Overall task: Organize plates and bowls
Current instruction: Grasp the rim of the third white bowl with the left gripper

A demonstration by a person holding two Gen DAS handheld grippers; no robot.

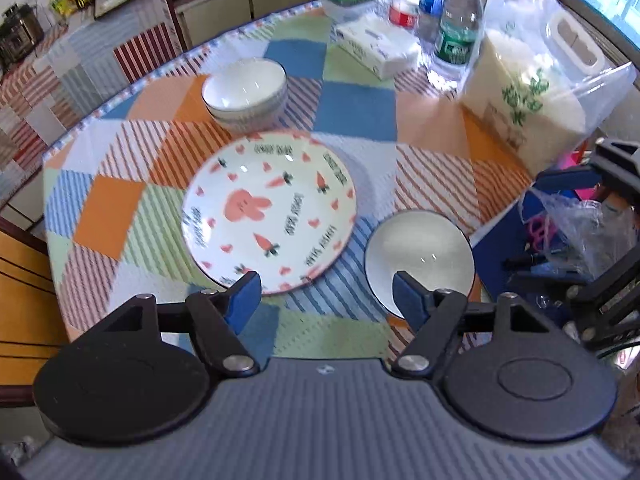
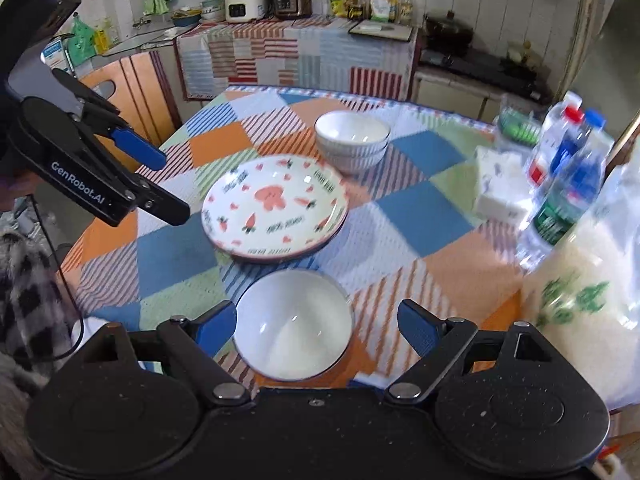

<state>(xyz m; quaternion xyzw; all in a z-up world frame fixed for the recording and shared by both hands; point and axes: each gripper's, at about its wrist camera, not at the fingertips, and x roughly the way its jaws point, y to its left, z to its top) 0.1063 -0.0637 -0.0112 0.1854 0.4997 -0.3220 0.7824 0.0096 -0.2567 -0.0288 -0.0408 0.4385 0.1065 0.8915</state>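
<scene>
Your left gripper [image 1: 326,294] above desk [image 1: 360,120] near edge, jaws wide apart, holding nothing; rabbit plate [image 1: 268,210] just ahead. Your right gripper [image 2: 316,326] jaws spread too, empty, single bowl [image 2: 294,324] between its fingers but untouched. Bowl stack [image 2: 352,140] beyond plate, near it. Bottles [image 2: 568,184], tissue pack [image 2: 500,188], rice bag [image 2: 592,304] along your right side of desk

Patchwork-clothed table [image 2: 420,216], plate [image 2: 274,208], bowls [image 2: 352,140], seemingly stacked
</scene>
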